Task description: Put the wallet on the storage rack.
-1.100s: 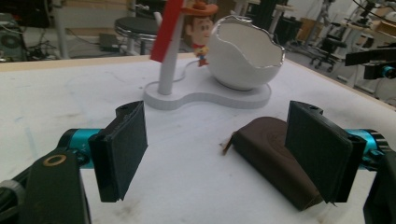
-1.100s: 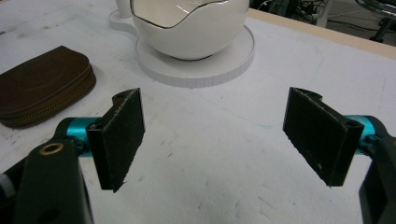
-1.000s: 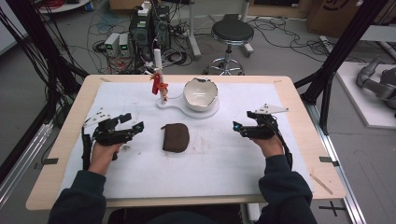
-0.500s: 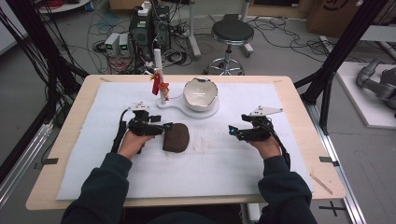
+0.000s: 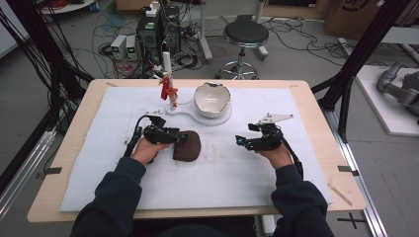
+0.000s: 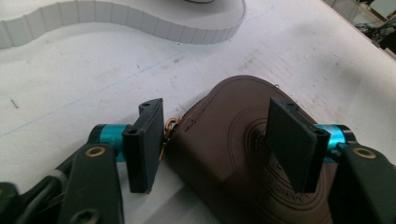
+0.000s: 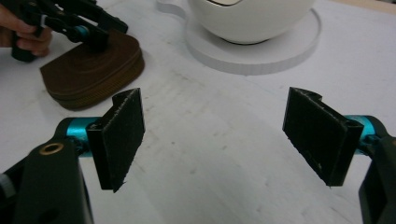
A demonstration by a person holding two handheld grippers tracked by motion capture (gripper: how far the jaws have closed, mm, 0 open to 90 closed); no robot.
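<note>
A brown leather pouch (image 5: 190,146) lies flat on the white mat (image 5: 237,182), left of the middle. My left gripper (image 5: 181,138) has reached it from the left. In the left gripper view the pouch (image 6: 224,116) sits between the jaws of that gripper (image 6: 218,144), which have just been closing. One pad is at the zipper ring on the pouch's edge. The other hovers over its top face, with no squeeze to be seen. My right gripper (image 5: 240,142) rests on the mat to the right, and in its own view this gripper (image 7: 219,135) stands wide open around bare mat.
A white bowl (image 5: 212,98) sits on a white keyhole-shaped base (image 5: 195,117) behind the pouch. A small red figure on a post (image 5: 168,90) stands on the base's narrow end. A stool and computer boxes are on the floor beyond the table.
My left hand has travelled right across the mat to the pouch, and its jaws have narrowed around it. The right hand has stayed where it was.
</note>
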